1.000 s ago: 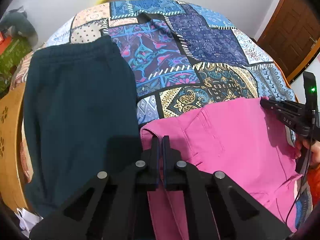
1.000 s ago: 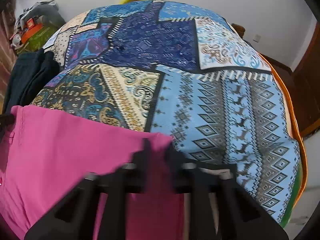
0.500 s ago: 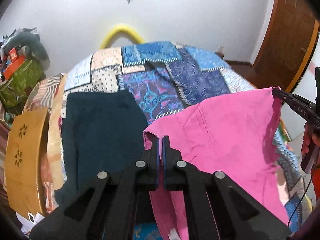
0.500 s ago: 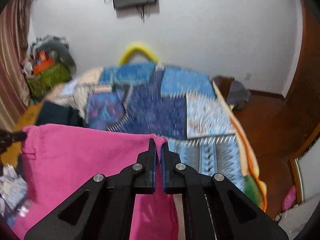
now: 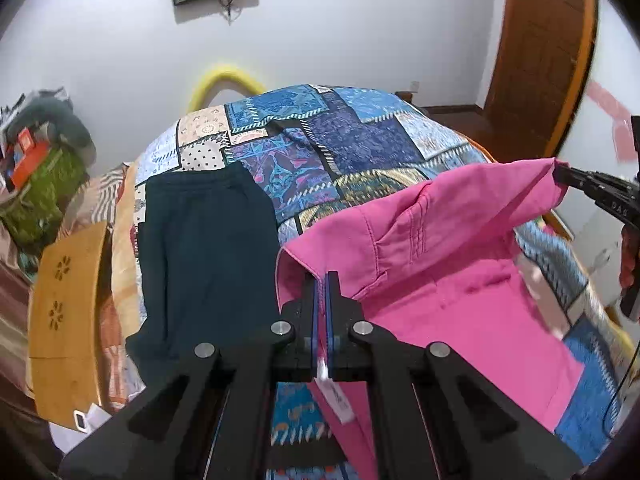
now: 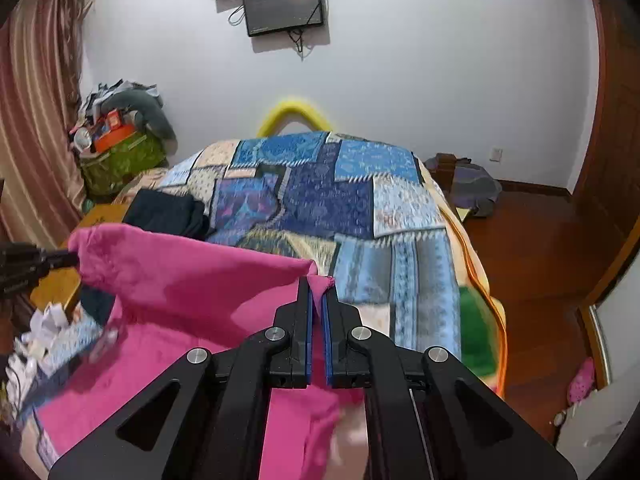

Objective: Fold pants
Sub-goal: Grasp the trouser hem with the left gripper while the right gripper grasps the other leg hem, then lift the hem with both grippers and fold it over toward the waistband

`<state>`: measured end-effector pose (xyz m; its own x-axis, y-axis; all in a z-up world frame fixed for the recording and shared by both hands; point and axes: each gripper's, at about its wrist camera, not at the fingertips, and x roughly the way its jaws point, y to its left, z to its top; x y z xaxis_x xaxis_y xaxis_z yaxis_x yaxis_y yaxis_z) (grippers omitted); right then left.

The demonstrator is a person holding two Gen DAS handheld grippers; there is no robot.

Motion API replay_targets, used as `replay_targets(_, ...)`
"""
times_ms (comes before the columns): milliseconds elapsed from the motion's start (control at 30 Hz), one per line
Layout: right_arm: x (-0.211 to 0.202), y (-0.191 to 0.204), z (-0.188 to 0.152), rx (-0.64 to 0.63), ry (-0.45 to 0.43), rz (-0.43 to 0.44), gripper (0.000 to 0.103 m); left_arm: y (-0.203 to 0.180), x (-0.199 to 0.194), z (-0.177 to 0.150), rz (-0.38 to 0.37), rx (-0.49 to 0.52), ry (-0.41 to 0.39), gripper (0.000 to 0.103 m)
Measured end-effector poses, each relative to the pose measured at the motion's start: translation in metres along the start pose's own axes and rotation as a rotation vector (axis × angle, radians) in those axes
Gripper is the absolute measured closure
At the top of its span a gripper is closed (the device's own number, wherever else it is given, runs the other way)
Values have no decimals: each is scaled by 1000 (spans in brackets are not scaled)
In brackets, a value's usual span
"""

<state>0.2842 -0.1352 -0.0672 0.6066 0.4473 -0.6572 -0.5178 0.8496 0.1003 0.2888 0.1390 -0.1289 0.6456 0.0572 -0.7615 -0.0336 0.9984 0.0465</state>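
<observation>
The pink pants (image 5: 448,264) hang lifted above the patchwork bed cover (image 5: 352,144), held by the waistband at both corners. My left gripper (image 5: 322,280) is shut on the left waistband corner. My right gripper (image 6: 316,284) is shut on the right corner; it also shows in the left wrist view (image 5: 560,174) at the far right. In the right wrist view the pink pants (image 6: 192,280) sag between the two grippers, and the left gripper (image 6: 74,258) sits at the left edge. A white tag (image 5: 336,396) dangles below my left gripper.
Dark teal pants (image 5: 200,248) lie flat on the bed's left side. A wooden stool (image 5: 64,312) stands left of the bed. Clutter (image 6: 116,136) is piled at the far left. A wooden door (image 5: 544,52) is on the right, a bag (image 6: 468,188) on the floor.
Both grippers have risen with the pink pants, lifting the waistband off the bed. The views now tilt up and show the wall and screens.
</observation>
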Motion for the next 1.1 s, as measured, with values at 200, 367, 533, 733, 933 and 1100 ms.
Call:
replay_targets(200, -25, 10, -36, -35, 20, 0, 100, -16, -20, -33, -16, 21, 4, 100)
replay_targets(367, -36, 20, -69, -63, 57, -4, 100, -21, -30, -66, -49, -1, 36, 100)
replay_targets(533, -38, 27, -105, -57, 117, 3, 99, -27, -27, -100, -77, -25, 95, 100)
replay_targets(733, -36, 28, -140, -21, 194, 6, 99, -32, -25, -131, -98, -39, 149, 100)
replay_targets(933, -45, 33, -164, -24, 222, -7, 96, -33, -39, -147, -78, -34, 139, 99)
replay_targets(1100, -63, 37, -166, -40, 212, -34, 96, -31, -57, -147, -35, -18, 102, 88)
